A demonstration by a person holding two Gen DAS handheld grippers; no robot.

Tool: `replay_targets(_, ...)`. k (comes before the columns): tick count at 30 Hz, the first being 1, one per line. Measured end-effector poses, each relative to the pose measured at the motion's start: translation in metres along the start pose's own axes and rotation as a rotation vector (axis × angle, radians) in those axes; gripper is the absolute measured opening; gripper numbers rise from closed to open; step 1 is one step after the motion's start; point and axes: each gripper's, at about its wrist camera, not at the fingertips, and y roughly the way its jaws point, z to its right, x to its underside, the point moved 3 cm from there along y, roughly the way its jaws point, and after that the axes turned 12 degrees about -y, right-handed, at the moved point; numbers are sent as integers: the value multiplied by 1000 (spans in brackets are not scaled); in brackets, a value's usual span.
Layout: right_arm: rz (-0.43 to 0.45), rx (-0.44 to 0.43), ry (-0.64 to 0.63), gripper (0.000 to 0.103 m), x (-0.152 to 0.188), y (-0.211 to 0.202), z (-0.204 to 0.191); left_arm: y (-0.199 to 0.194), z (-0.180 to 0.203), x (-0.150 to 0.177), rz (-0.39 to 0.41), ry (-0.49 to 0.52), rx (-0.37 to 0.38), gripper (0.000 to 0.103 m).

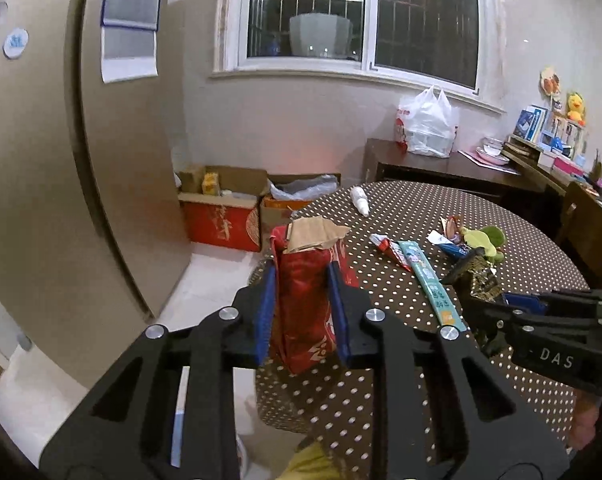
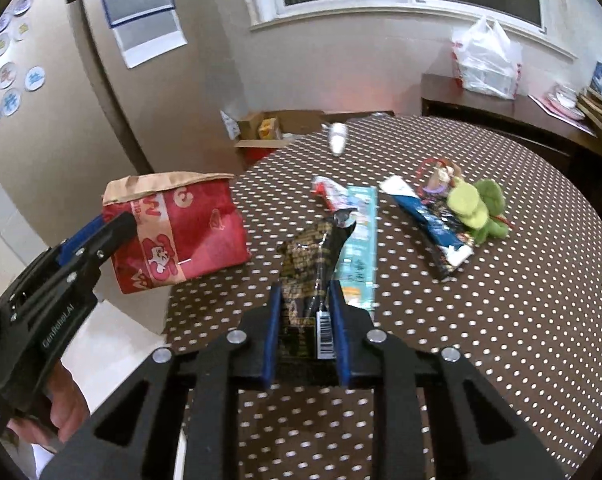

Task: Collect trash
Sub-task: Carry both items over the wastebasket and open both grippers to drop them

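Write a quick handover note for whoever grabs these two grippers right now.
Left gripper: shut on the red paper bag, lifted off the table edge.
Right gripper: shut on the black-and-gold crinkled wrapper.
Still on the dotted brown tablecloth: teal flat packet, red-and-white wrapper, blue wrapper, white crumpled tissue.
Green plush toy sits beside the blue wrapper.
No trash bin is visible.

Round table (image 2: 501, 320) with a brown white-dotted cloth is filling the centre and right of the frame. Lying on it: white tube (image 2: 337, 136) at upper centre, teal flat pack (image 2: 361, 240) mid-frame with red-white wrapper (image 2: 329, 192) touching its top, blue-black wrapper (image 2: 433, 224) and green plush toy (image 2: 477, 208) at right.
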Motion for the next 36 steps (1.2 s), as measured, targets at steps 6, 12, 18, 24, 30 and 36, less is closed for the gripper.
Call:
replay_targets(6,34,-75,-72,21,-13,-5,-43,-25,-18,-3,41,19,-69,25)
replay_targets(12,34,-167,-122,21,-23,5,-91,-46,-56,-5,59,-12,-157,25)
replay_targets(18,2,-251,-183,21,-25,20,-140,-58,-112,4,42,-79,-271,25)
replay_targets(24,-48,-307,-230,21,-25,43,-181,-61,-158,22,-4,-118,-349,25)
replay_targets(30,-111,-334,-269,21,-12,63,-214,-51,-194,46,-79,-128,-390,26)
replay_targets(36,-166,-336,-296,21,2,77,-229,-41,-216,67,-136,-151,-429,68)
